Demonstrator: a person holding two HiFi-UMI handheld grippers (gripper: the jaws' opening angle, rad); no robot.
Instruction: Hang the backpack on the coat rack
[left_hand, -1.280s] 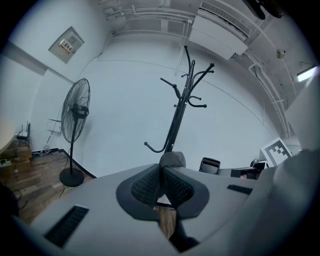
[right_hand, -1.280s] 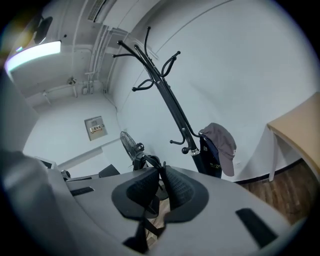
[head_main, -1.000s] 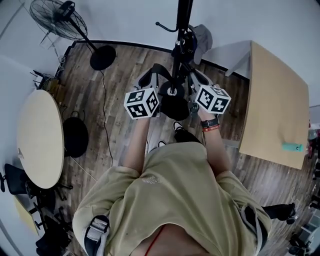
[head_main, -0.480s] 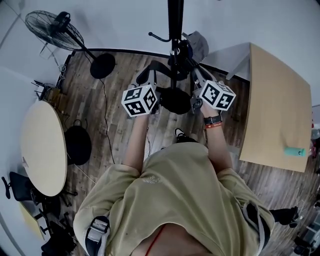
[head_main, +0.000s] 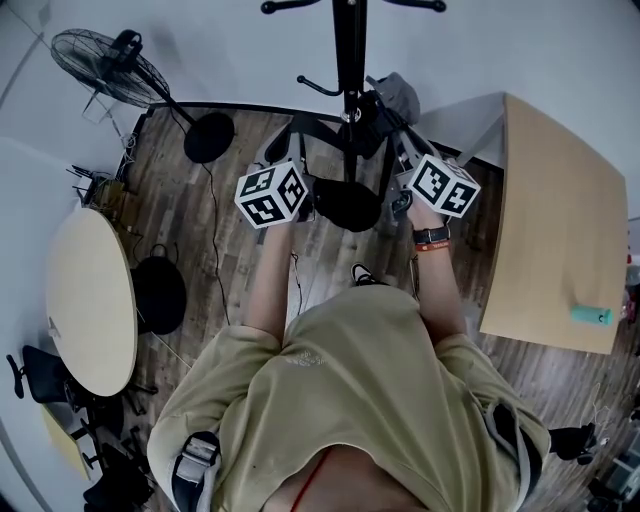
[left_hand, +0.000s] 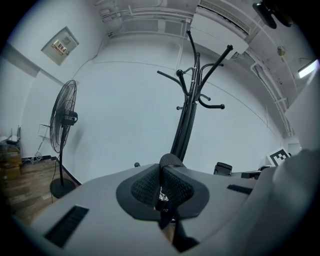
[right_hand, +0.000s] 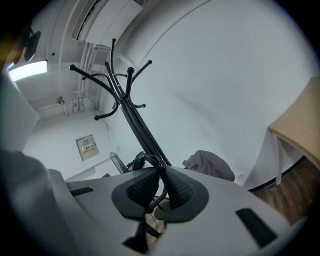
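Observation:
The black coat rack (head_main: 349, 60) stands straight ahead against the white wall, its hooks (left_hand: 200, 95) branching high up. A dark backpack (head_main: 368, 112) hangs against the pole between my two grippers, with its black straps (head_main: 292, 140) arching out to each side. My left gripper (left_hand: 167, 162) is shut on one thin black strap, left of the pole. My right gripper (right_hand: 161, 170) is shut on a black strap loop, right of the pole. In the head view the left gripper (head_main: 285, 165) and the right gripper (head_main: 412, 160) flank the rack's round base (head_main: 348, 205).
A standing fan (head_main: 120, 50) is at the back left, its base (head_main: 208, 137) near the wall. A round table (head_main: 85, 300) lies to the left, a wooden desk (head_main: 560, 220) to the right. A grey bag (head_main: 402, 92) sits by the wall behind the rack.
Both grippers have moved up and forward toward the rack and a little apart, lifting the straps and backpack along the pole.

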